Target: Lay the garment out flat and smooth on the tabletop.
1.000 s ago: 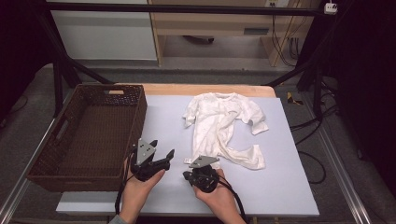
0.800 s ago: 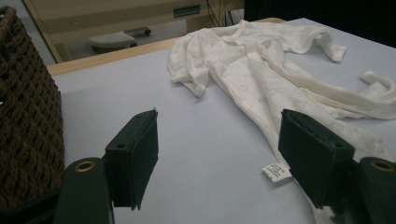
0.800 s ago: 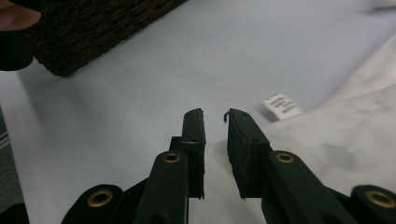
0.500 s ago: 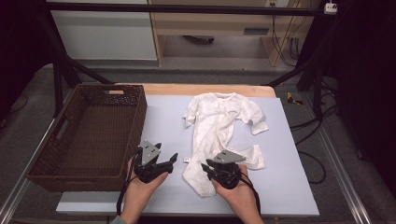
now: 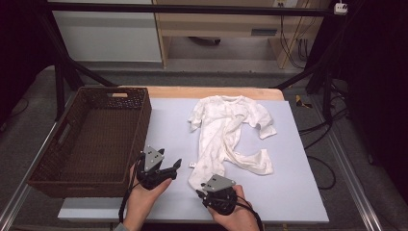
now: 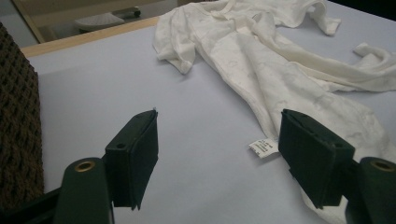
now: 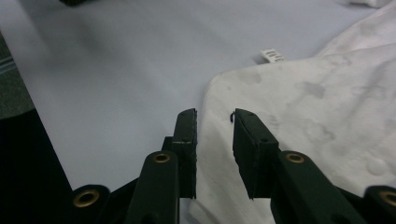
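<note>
- High view: A white cotton baby sleepsuit [image 5: 230, 134] lies spread flat on the pale lilac table mat [image 5: 298, 192], its neck toward the far edge and its legs toward the person. A dark brown woven wicker basket [image 5: 94, 139] stands just beside the mat's left side, well apart from the sleepsuit. The left gripper [image 5: 174, 166], held in the person's left hand [image 5: 144, 199], sits between the basket and the sleepsuit's lower leg. The right gripper [image 5: 199, 194], in the right hand [image 5: 235, 216], is at the hem of that leg, nearest the mat's front edge.
- Left gripper view: The left gripper [image 6: 217, 149] has its jaws wide apart with bare mat between them. The sleepsuit [image 6: 280, 70] lies ahead and to the right, its small white label [image 6: 262, 147] just beside the right jaw.
- Right gripper view: The right gripper [image 7: 215, 140] has jaws that have just been opening. They stand a narrow gap apart over the sleepsuit's [image 7: 317, 112] edge, and the pads do not press the cloth.
</note>
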Demonstrator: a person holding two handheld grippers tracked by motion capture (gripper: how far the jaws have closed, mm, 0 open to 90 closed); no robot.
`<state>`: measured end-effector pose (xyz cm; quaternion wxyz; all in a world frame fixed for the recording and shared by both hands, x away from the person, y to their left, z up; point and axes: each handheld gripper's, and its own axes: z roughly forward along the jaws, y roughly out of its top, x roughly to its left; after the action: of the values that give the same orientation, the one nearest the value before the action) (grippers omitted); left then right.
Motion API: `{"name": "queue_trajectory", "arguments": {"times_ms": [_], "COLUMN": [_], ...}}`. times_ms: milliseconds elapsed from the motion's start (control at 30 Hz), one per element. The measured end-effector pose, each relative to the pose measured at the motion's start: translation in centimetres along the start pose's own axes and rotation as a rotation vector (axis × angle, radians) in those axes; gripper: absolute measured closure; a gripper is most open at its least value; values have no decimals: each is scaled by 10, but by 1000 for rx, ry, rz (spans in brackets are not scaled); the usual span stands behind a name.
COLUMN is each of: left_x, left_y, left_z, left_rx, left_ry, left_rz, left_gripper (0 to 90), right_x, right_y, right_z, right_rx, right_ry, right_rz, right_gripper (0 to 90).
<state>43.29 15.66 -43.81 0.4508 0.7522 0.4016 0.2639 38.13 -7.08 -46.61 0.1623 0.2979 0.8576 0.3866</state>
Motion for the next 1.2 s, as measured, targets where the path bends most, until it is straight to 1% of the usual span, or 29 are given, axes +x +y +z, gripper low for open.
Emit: {"name": "queue_trajectory", "arguments": {"times_ms": [100, 167, 233, 267, 333, 400, 433, 467, 500, 600, 700, 800, 867, 933, 1067, 1133, 1200], "left_x": [0, 1, 1, 1, 1, 1, 1, 1, 1, 1, 1, 0, 0, 0, 2, 3, 5], "left_y": [0, 0, 0, 0, 0, 0, 0, 0, 0, 0, -1, -1, -1, -1, -1, -1, 0], "left_z": [0, 1, 1, 1, 1, 1, 1, 1, 1, 1, 2, 3, 3, 3, 2, 1, 0], "left_rx": [-2, 0, 1, 1, -1, 2, 2, 2, 2, 4, 6, 10, 10, 10, 8, 4, 0], "left_ry": [0, -1, 0, 0, -1, -1, -1, -2, -1, -3, -6, -7, -8, -8, -3, 1, 4], "left_rz": [-2, -4, -5, -5, -6, -4, -4, -4, -5, -4, -4, -3, -3, -4, -9, -10, -14], "left_gripper": [279, 278, 277, 277, 276, 276, 276, 276, 276, 276, 276, 276, 275, 275, 275, 275, 276], "right_x": [3, 4, 5, 4, 3, 0, -1, -4, -6, -18, -31, -40, -43, -39, -22, -13, -6], "right_y": [-1, -2, -2, -2, -2, -2, -1, -1, -1, -3, -8, -12, -13, -12, -5, 1, 6], "right_z": [7, 10, 13, 14, 16, 15, 13, 11, 9, 1, -5, -8, -8, -7, 0, 5, 10], "right_rx": [21, 30, 45, 49, 55, 50, 43, 39, 31, 15, 12, 14, 9, 9, -8, -12, -27], "right_ry": [-7, -7, -17, -17, -28, -28, -22, -21, -21, -33, -48, -48, -15, 11, 84, 112, 135], "right_rz": [-7, -10, -16, -13, -14, 0, 13, 20, 37, 78, 117, 149, 179, 185, 181, 171, 177], "right_gripper": [684, 652, 652, 664, 748, 854, 870, 876, 880, 886, 890, 893, 895, 896, 896, 896, 896]}}
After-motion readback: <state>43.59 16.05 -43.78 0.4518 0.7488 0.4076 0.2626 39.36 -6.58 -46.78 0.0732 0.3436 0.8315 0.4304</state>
